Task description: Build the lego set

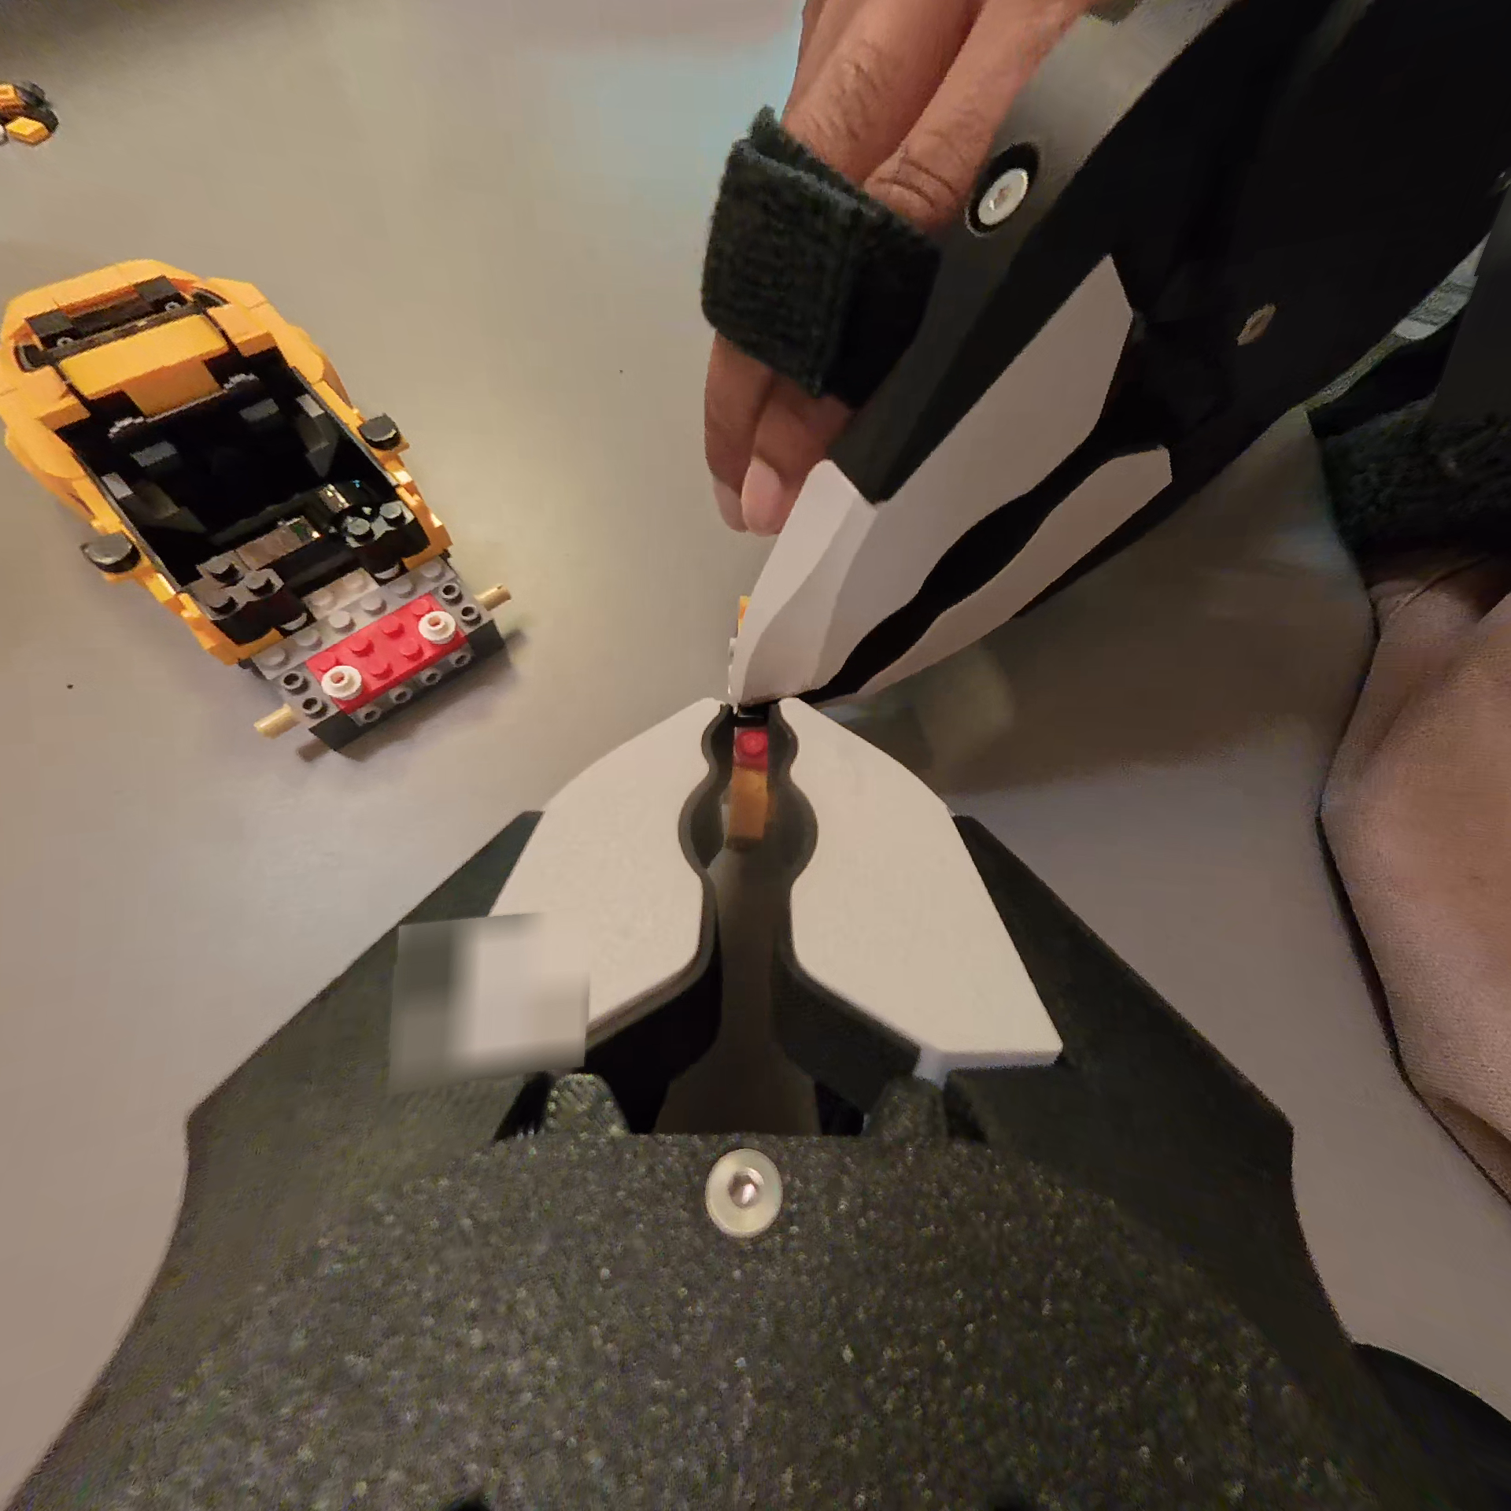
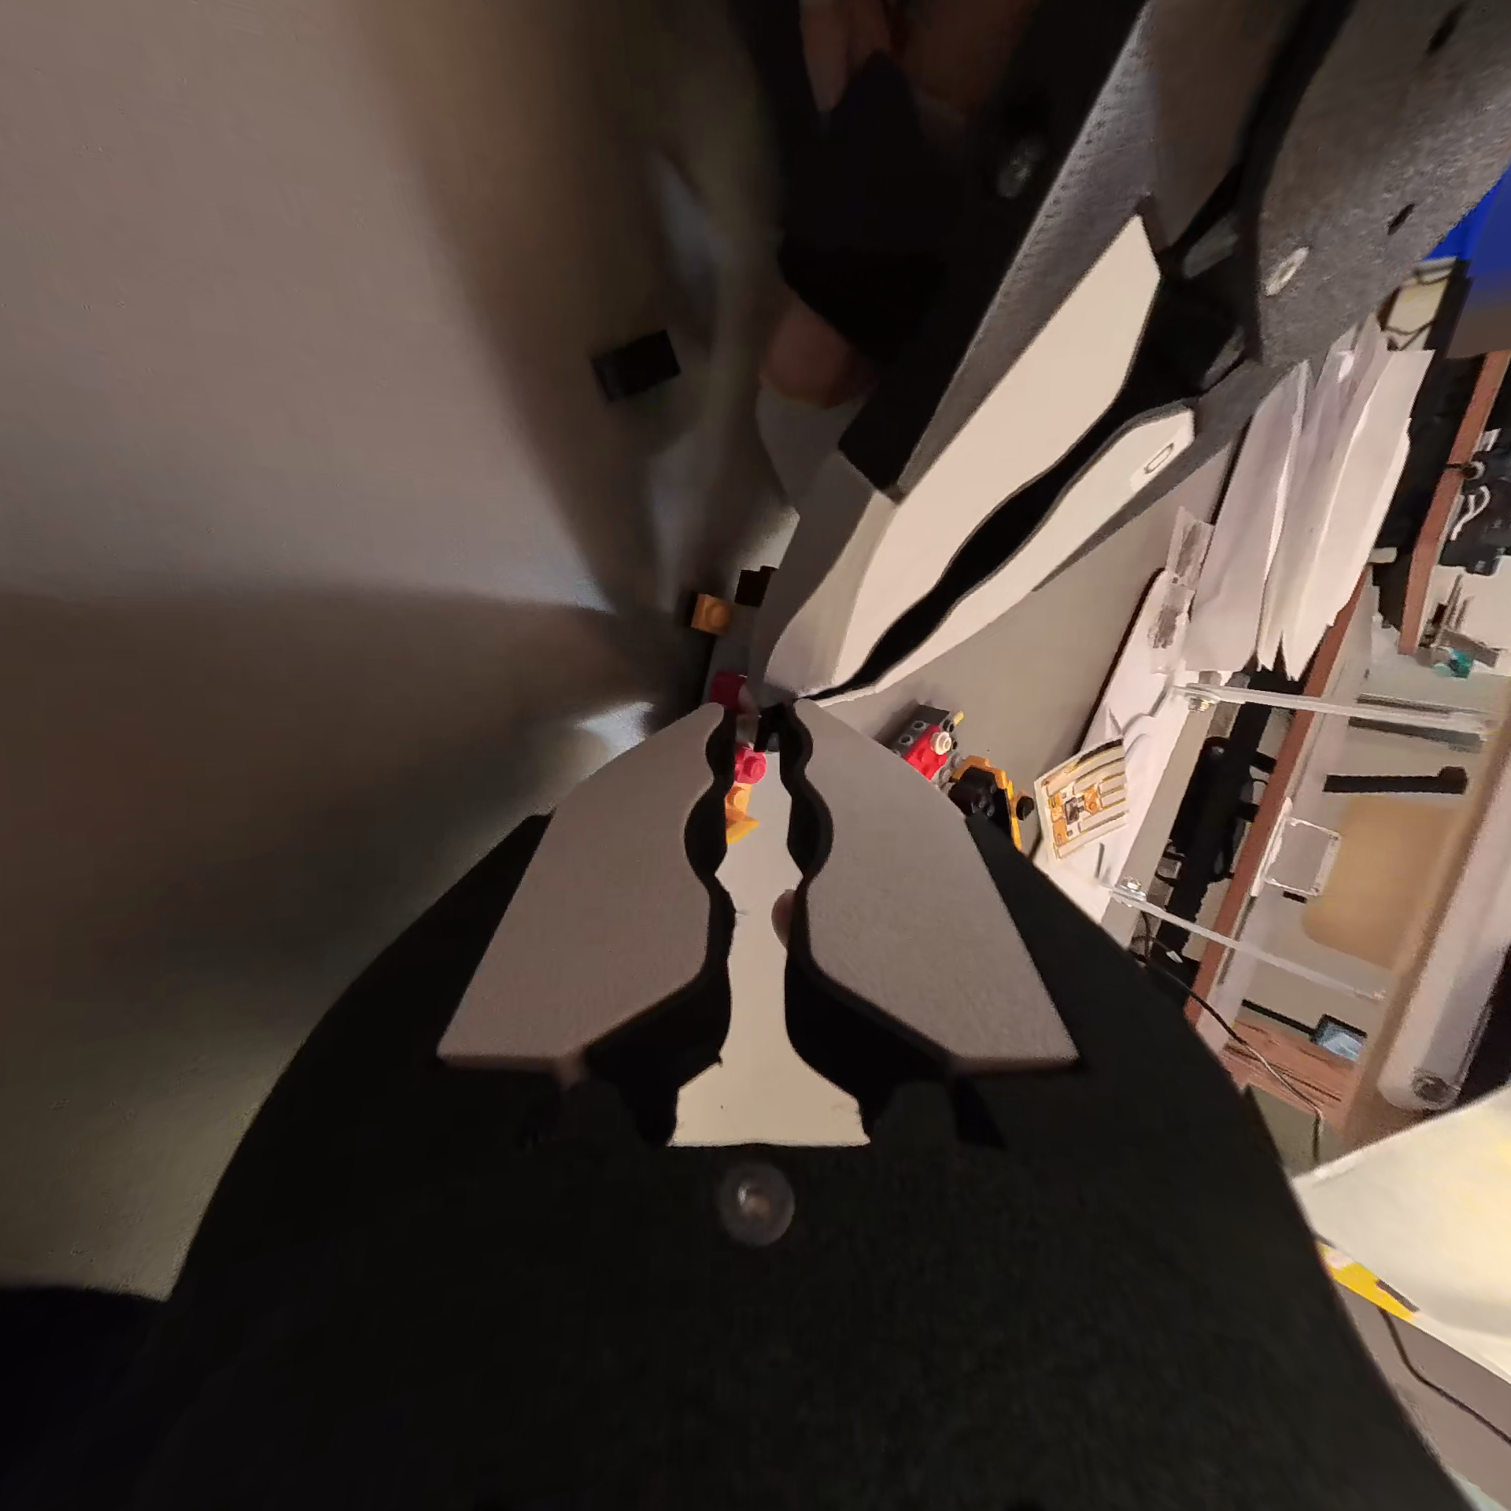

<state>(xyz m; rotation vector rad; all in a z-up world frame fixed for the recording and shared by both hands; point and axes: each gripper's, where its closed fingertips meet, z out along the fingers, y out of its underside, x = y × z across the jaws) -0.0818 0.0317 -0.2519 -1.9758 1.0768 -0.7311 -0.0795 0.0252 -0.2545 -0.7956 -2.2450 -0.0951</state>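
A small lego sub-assembly of red, orange and black pieces [image 1: 748, 789] is pinched between the tips of both grippers above the grey table; it also shows in the right wrist view [image 2: 746, 773]. My left gripper [image 1: 748, 713] is shut on it from below. My right gripper [image 1: 756, 695] comes in from the upper right, tip to tip with the left, and in its own view [image 2: 760, 713] is shut on the black end. The left gripper [image 2: 781, 695] shows there too. The yellow and black lego car [image 1: 229, 507], with a red plate at its open end, lies on the table to the left, apart from both grippers.
Loose yellow and black pieces [image 1: 24, 114] lie at the far left. A black brick [image 2: 636, 364] lies on the table farther off. A printed sheet [image 2: 1079, 805] and white papers [image 2: 1308, 507] lie beyond the car [image 2: 957, 760]. A pink cloth [image 1: 1431, 818] is at the right.
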